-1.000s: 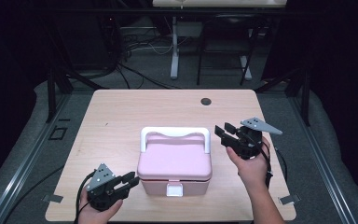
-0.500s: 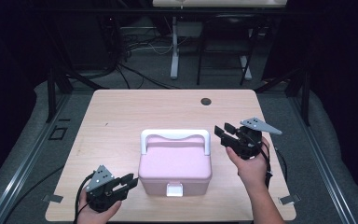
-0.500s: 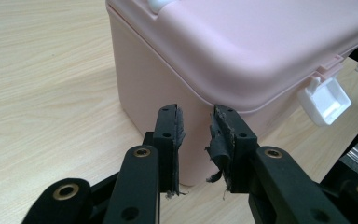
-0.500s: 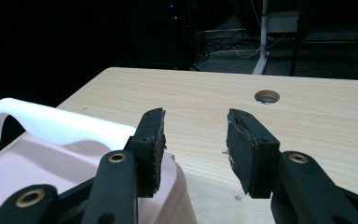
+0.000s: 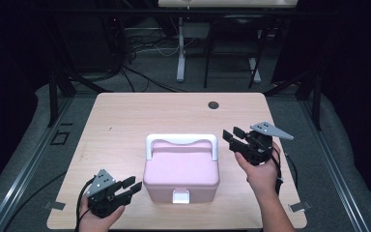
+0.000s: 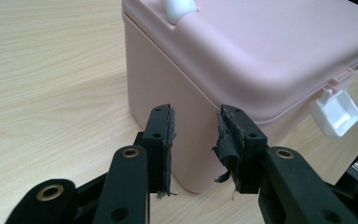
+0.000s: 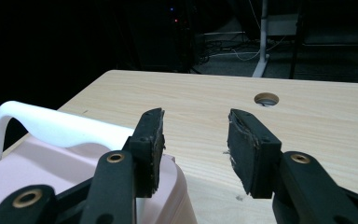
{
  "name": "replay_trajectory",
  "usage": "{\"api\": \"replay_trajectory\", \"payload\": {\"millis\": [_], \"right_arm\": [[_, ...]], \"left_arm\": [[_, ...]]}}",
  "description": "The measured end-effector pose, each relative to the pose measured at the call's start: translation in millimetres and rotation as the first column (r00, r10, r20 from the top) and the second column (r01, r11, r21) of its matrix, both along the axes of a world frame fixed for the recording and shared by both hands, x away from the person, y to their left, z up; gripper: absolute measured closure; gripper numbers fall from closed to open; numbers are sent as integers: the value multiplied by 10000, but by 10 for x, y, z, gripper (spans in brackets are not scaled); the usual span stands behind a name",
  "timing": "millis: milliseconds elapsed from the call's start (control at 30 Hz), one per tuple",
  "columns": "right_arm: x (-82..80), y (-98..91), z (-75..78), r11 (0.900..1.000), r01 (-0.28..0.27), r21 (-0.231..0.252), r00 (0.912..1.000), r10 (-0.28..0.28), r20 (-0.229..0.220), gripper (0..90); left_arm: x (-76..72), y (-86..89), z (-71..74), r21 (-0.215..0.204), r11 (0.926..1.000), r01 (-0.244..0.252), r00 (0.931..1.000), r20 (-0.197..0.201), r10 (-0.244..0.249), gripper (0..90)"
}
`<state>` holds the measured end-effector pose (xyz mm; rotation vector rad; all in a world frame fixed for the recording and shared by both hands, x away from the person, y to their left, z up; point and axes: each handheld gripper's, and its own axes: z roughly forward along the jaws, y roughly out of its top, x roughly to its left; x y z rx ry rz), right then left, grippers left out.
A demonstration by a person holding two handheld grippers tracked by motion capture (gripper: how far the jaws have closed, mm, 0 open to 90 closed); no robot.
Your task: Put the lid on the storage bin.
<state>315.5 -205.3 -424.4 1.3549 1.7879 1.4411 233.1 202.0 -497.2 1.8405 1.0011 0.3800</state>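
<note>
Pink plastic box [image 5: 181,166]: rigid, smooth, prob light. Best hold: white handle [image 5: 181,140]; front latch [image 5: 180,196] shut. L gripper [image 5: 130,185] jaws just opening, nothing between; R gripper [image 5: 233,135] spread, empty.

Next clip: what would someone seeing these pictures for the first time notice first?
A pink box with a white handle and a white latch sits closed near the table's near edge, the one bright thing against a dark room. A hand-held black gripper flanks it on each side: the left gripper low at its front corner, jaws just opened with nothing between them, and the right gripper open beside the handle's end.
</note>
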Motion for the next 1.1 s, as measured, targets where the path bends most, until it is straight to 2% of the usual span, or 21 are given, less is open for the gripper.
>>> {"api": "replay_trajectory", "payload": {"millis": [367,767,833,1100], "right_arm": [[0,-17,9,10000,24,68,10000,-24,55,534],[1,-42,19,9999,45,121,9999,-46,136,517],[1,-46,19,9999,51,136,9999,-53,153,511],[6,-55,15,9999,74,150,9999,-76,149,504]], "left_arm": [[84,49,19,-17,9994,-334,9994,93,334,595],[238,24,81,-68,9989,-465,9985,291,466,572],[290,19,91,-188,9983,-558,9979,303,564,571],[412,17,107,-245,9965,-798,9960,376,807,563]]}}
